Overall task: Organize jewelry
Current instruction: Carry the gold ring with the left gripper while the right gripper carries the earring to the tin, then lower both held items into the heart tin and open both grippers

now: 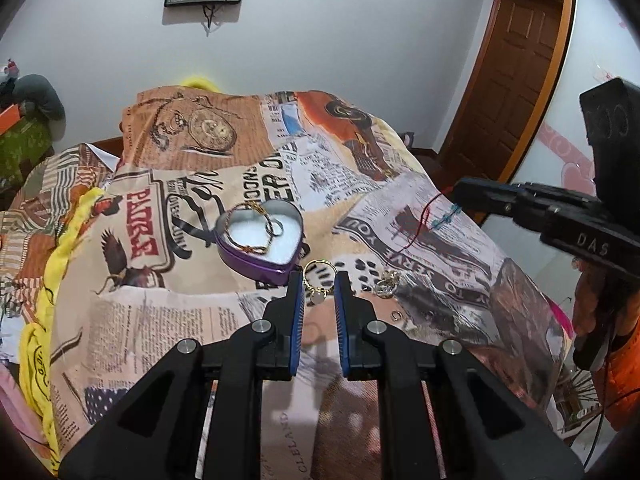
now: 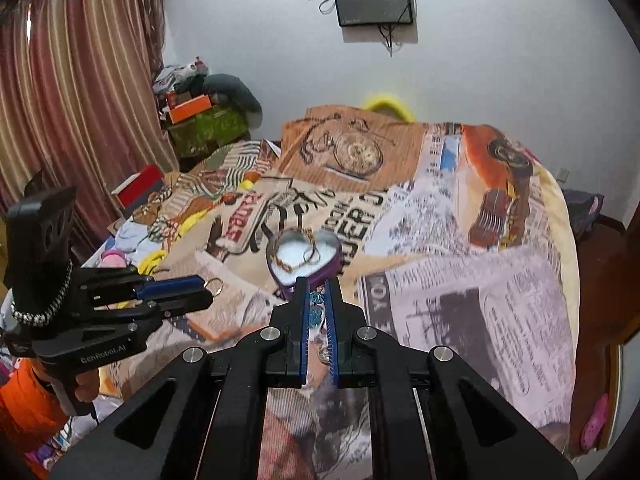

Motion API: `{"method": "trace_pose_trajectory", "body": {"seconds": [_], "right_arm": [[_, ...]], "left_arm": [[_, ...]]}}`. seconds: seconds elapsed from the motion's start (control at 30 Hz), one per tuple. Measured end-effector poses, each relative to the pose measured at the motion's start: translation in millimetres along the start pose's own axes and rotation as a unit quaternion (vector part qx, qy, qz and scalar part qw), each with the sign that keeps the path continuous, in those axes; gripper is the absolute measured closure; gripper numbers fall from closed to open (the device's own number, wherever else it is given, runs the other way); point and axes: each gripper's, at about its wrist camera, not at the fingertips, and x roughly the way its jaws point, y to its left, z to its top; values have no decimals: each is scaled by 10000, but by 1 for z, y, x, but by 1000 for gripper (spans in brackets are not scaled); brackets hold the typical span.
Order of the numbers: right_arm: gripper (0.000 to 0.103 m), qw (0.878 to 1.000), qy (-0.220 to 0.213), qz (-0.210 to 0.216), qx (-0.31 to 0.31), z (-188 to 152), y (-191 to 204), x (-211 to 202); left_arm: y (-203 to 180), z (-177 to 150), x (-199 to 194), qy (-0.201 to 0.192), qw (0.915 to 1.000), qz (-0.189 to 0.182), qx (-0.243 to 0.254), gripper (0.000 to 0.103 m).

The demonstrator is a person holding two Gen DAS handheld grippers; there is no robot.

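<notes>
The left hand-held gripper (image 1: 319, 286) is narrowed around a gold ring (image 1: 316, 280) with a pale stone. The ring sits between the two blue pads (image 1: 298, 304), band up and stone down, and both pads appear to touch it. In the right wrist view the ring (image 2: 215, 285) projects from the tips of that gripper (image 2: 208, 294).

The right hand-held gripper (image 2: 317, 294) is almost shut. Its fingers clamp a bracelet (image 2: 317, 308) with teal beads. In the left wrist view a red cord (image 1: 420, 220) with blue beads hangs from its tip (image 1: 456, 196).

A purple heart-shaped tin (image 1: 260, 236) stands open on the bed cover (image 1: 160, 320), just ahead of the left gripper and slightly left of it. It lies directly ahead of the right gripper's tips (image 2: 304, 256). It holds a gold chain (image 1: 248, 232) and a ring (image 1: 276, 227) on a white lining.

A silver piece (image 1: 386, 284) lies on the cover just right of the left gripper's tips. A small gold loop (image 1: 396, 315) lies near it.
</notes>
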Motion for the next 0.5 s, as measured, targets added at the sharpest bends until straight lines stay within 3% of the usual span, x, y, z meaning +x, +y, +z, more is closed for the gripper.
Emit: {"method": "trace_pose_trajectory", "body": {"seconds": [0.5], "right_arm": [[96, 9992, -299, 148, -233, 45, 15, 24]], "left_arm": [[27, 28, 16, -179, 9995, 253, -49, 89]]}}
